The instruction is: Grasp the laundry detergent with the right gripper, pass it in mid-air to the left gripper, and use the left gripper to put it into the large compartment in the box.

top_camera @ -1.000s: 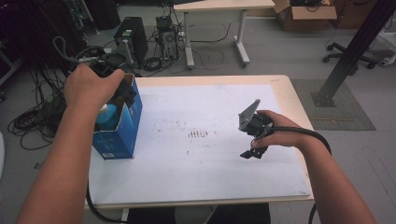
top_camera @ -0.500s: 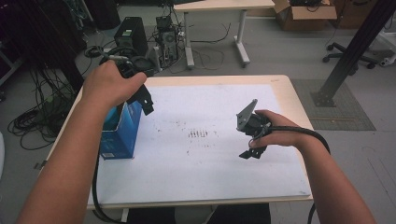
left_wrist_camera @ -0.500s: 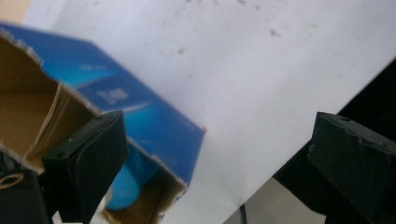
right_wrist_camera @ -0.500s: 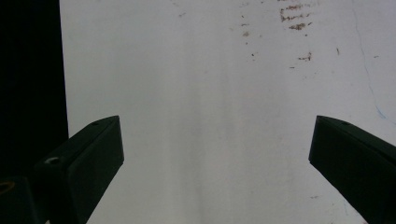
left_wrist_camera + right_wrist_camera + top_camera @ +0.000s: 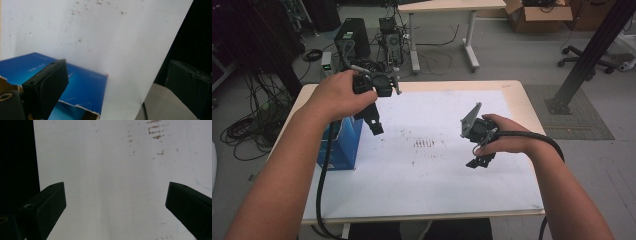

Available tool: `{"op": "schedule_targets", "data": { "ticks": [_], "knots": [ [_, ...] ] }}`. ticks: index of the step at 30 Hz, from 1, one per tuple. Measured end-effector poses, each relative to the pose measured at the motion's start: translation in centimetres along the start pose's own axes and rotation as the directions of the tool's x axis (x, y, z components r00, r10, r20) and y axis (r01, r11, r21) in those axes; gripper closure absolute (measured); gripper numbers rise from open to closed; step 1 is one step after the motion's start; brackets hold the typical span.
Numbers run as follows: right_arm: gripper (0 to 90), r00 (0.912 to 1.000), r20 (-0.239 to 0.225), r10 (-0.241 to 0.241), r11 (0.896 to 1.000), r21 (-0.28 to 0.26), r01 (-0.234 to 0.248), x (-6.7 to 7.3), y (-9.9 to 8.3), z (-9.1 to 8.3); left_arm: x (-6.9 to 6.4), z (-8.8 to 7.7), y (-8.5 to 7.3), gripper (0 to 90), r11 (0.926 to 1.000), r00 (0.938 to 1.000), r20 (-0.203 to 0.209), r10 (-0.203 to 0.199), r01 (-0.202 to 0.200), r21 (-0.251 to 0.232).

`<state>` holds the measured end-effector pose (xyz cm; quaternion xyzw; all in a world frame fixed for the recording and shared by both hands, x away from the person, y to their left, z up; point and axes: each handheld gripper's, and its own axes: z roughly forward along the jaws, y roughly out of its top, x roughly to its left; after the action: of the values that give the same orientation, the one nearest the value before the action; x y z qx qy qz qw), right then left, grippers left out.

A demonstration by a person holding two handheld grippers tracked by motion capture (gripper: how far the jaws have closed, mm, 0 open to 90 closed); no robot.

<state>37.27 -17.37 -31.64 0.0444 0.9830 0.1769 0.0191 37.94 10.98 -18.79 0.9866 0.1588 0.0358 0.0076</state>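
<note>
- Standing at the left edge of the white tabletop (image 5: 437, 190), a blue cardboard box (image 5: 346, 145) has its torn top open; in the left gripper view the same box (image 5: 82, 87) lies under the near jaw, its ragged brown rim showing.
- Just right of and above the box, in the high view, the left gripper (image 5: 373, 122) hangs in the person's left hand (image 5: 339, 95), lifted clear of the box and tilted down toward the table.
- Its jaws are spread wide with nothing between them: in the left gripper view one jaw sits over the box, the other over the table's edge and the dark floor beyond.
- A black cable (image 5: 323, 175) trails from that gripper down past the box and off the near edge of the table.
- Near the middle of the tabletop is a patch of small dark marks (image 5: 424, 144).
- Right of those marks, the right gripper (image 5: 477, 161) is held low over the bare surface by the right hand (image 5: 504, 140), well apart from the box.
- The right gripper view shows its jaws released too, wide apart and empty, above the white surface with the smudges (image 5: 155, 132) ahead.
</note>
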Motion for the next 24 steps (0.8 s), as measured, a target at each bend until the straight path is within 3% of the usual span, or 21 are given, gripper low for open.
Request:
{"op": "schedule_targets", "data": {
  "ticks": [3, 7, 11, 24],
  "knots": [
    [3.3, 1.0000, 0.003, -0.007, 1.000, 0.010, 0.007, -0.3, 0.3, -0.2, -0.3, 0.8, 0.3, 4.9, 0.9986, 0.9984, -0.021, 0.052, -0.051, 0.010],
    [3.4, 0.9999, 0.000, -0.010, 1.000, 0.019, 0.010, -0.5, 0.4, -0.4, -0.5, 2.1, 0.7, 5.0, 0.9925, 0.9926, 0.013, 0.121, -0.121, 0.016],
    [3.4, 0.9999, -0.003, -0.010, 1.000, 0.026, 0.010, -0.8, 0.1, -0.5, -0.5, 3.4, 1.2, 5.1, 0.9880, 0.9888, 0.019, 0.148, -0.149, 0.042],
    [3.4, 1.0000, 0.000, -0.004, 1.000, 0.028, 0.004, -1.1, -0.2, -0.8, -0.4, 3.5, 1.7, 5.0, 0.9870, 0.9874, 0.024, 0.157, -0.157, 0.032]
  ]
}}
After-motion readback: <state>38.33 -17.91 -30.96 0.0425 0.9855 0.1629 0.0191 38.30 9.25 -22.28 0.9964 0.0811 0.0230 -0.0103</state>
